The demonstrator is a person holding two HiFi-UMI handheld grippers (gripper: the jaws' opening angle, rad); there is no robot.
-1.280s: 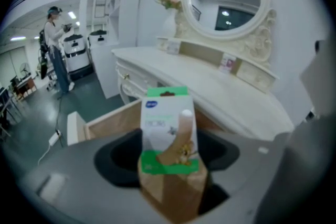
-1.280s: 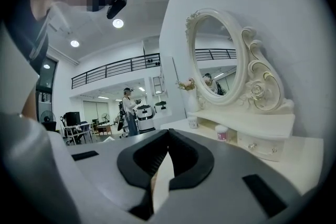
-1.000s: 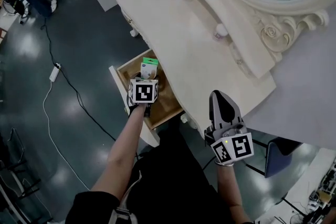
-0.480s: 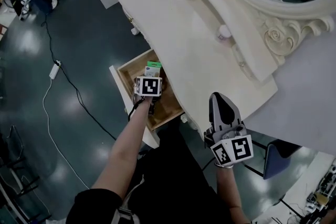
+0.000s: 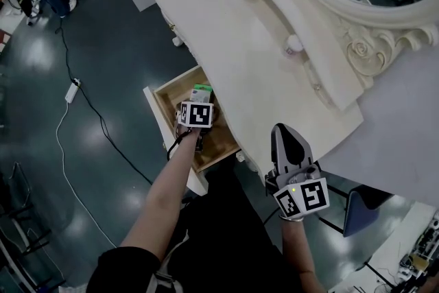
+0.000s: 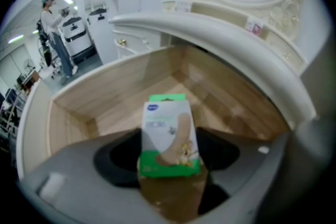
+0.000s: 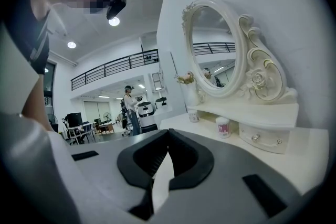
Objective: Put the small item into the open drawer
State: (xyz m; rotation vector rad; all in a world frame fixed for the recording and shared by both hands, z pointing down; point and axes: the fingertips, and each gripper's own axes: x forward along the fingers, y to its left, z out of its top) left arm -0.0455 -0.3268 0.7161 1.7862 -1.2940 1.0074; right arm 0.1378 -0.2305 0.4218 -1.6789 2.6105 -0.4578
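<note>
Bandage box (image 6: 168,136) is being gripped at its lower green end by the fingers (image 6: 118,157) of the left gripper (image 5: 198,101). The box is standing upright in the grip, its long axis running forward along the fingers and its top edge pointing toward the back corner of the open drawer (image 6: 100,99). It is sitting within the drawer's outline, above the wooden floor; contact with that floor cannot be confirmed. Judgement: release is calling only for a short descent and a parting of the fingers. Packaging is showing white with green bands, a blue logo and a plaster picture. Right gripper (image 5: 287,137) is hovering by the desk (image 5: 226,31) front edge, well apart from the drawer, fingers pressed together and holding nothing.
</note>
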